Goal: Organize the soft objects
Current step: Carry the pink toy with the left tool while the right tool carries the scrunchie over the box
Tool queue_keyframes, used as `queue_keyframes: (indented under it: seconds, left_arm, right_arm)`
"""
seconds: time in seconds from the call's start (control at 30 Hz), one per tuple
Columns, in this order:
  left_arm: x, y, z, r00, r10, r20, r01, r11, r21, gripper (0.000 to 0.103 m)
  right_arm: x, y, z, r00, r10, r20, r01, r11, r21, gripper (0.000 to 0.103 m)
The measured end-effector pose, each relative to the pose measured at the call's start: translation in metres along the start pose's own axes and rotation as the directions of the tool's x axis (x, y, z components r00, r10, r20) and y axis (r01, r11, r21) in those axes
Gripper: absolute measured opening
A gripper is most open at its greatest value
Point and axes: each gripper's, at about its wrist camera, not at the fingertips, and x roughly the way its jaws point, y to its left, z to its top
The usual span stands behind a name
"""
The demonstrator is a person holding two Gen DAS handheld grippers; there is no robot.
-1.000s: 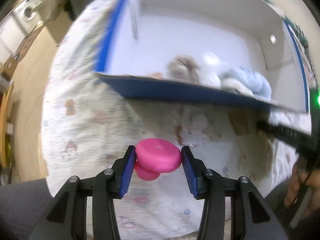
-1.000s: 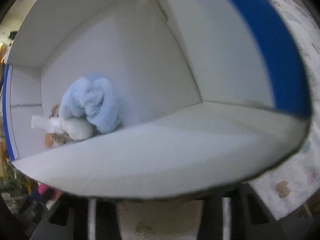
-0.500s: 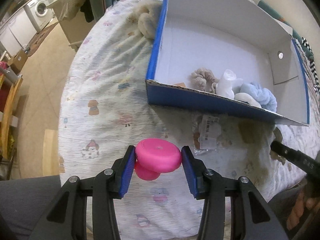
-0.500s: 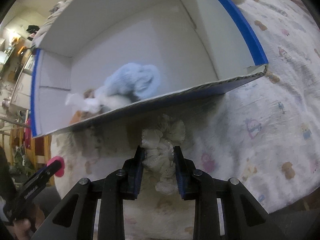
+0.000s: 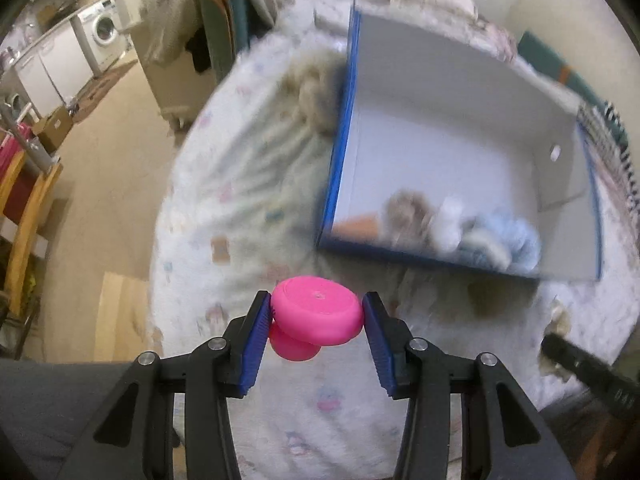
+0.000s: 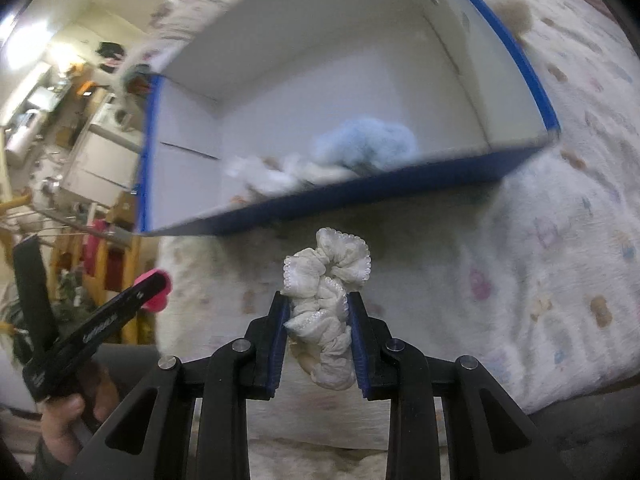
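Note:
My left gripper (image 5: 317, 320) is shut on a pink round soft pad (image 5: 318, 314), held above the bedspread in front of the blue-edged white box (image 5: 460, 120). My right gripper (image 6: 319, 320) is shut on a cream-white scrunchie (image 6: 326, 300), held in front of the box (image 6: 320, 80). Inside the box lie a light blue fluffy scrunchie (image 6: 364, 144), a white one (image 5: 450, 224) and a beige one (image 5: 406, 216). The left gripper also shows at the left of the right wrist view (image 6: 152, 286).
A printed white bedspread (image 5: 248, 200) covers the bed. A beige fluffy thing (image 5: 312, 92) lies left of the box. The bed edge drops to the floor (image 5: 112, 152) at left, with furniture and a washing machine (image 5: 102, 30) beyond.
Both grippers have pulled back from the box with their loads. The right gripper, first hard against the box wall, now holds the cream scrunchie clear of it.

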Motion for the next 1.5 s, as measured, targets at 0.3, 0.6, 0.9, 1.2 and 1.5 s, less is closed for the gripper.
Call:
queue_keyframes:
  seconds: [0.3, 0.6, 0.9, 1.2, 1.5]
  left_arm:
    - [-0.039, -0.024, 0.050, 0.991, -0.028, 0.129, 0.021, 0.998, 0.054, 0.043]
    - [-0.025, -0.056, 0.087, 0.987, -0.016, 0.158, -0.008, 0.989, 0.145, 0.043]
    - [0.014, -0.070, 0.102, 0.992, -0.018, 0.126, -0.005, 0.984, 0.179, 0.043]
    - [0.047, -0.085, 0.091, 0.996, -0.036, 0.086, 0.016, 0.975, 0.220, 0.043]
    - [0.058, -0.086, 0.086, 0.995, -0.059, 0.079, 0.040, 0.975, 0.220, 0.043]
  right_arm:
    - [-0.057, 0.025, 0.025, 0.992, 0.046, 0.117, -0.034, 0.994, -0.104, 0.031]
    - [-0.072, 0.017, 0.069, 0.969, 0.049, 0.241, -0.032, 0.997, -0.073, 0.031]
    - [-0.056, 0.005, 0.105, 0.958, 0.039, 0.285, -0.022, 0.998, -0.064, 0.031]
    - [-0.015, 0.008, 0.107, 0.976, 0.014, 0.219, 0.009, 0.995, -0.104, 0.031]
    - [0.015, 0.020, 0.109, 0.990, -0.005, 0.140, 0.028, 0.986, -0.162, 0.031]
